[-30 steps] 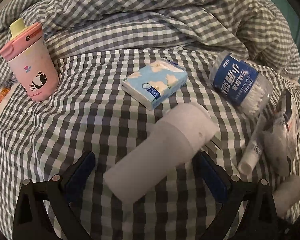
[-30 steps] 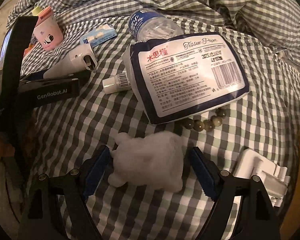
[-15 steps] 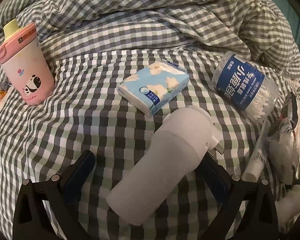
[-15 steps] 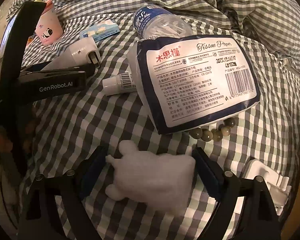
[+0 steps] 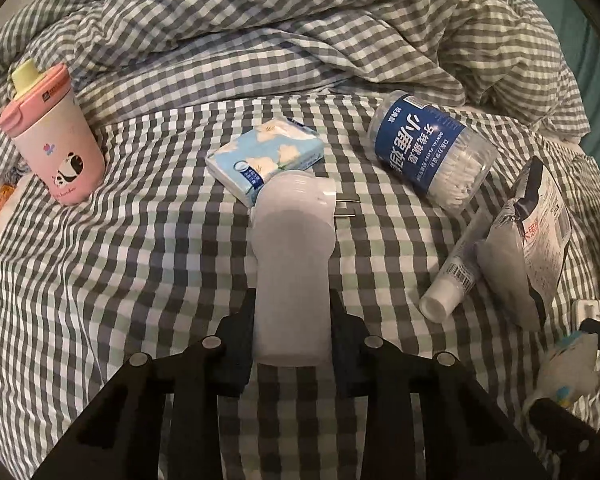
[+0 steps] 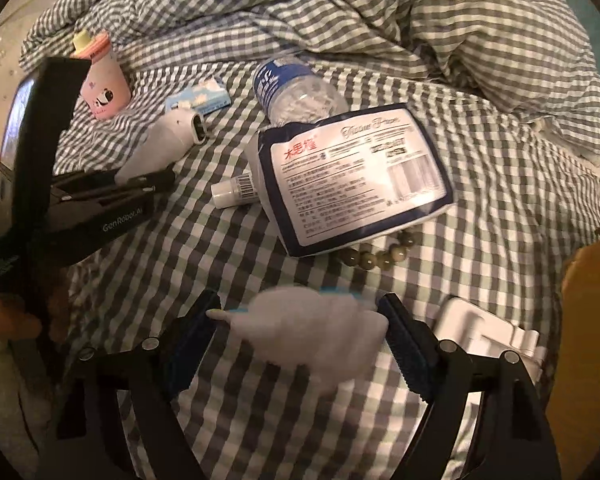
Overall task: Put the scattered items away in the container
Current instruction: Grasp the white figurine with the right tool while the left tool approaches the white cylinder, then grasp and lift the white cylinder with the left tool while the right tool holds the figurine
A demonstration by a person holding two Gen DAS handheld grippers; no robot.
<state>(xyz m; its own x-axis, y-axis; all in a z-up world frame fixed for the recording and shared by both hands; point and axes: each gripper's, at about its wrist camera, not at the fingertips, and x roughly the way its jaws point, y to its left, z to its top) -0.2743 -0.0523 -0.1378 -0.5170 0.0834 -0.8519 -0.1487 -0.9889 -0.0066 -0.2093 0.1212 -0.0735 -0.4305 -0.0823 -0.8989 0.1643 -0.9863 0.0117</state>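
On a bed covered in a gray-and-white checked sheet, the left gripper is closing its jaws on a white plug-in device, its black pads against both sides of the lower body and two metal prongs jutting from the wider far end. Just beyond the device lies a blue tissue pack; a pink panda cup stands upright well to the left, and a clear jar of floss picks lies on its side to the right, near a small white tube. The right gripper has its jaws spread wide around a soft white fluffy item, blurred; the blue pads sit at its sides, though whether they press on it cannot be told. Beyond it lie a large tissue packet, a string of beads at the packet's near edge, and a white plastic part to the right. No container can be clearly made out in either view.
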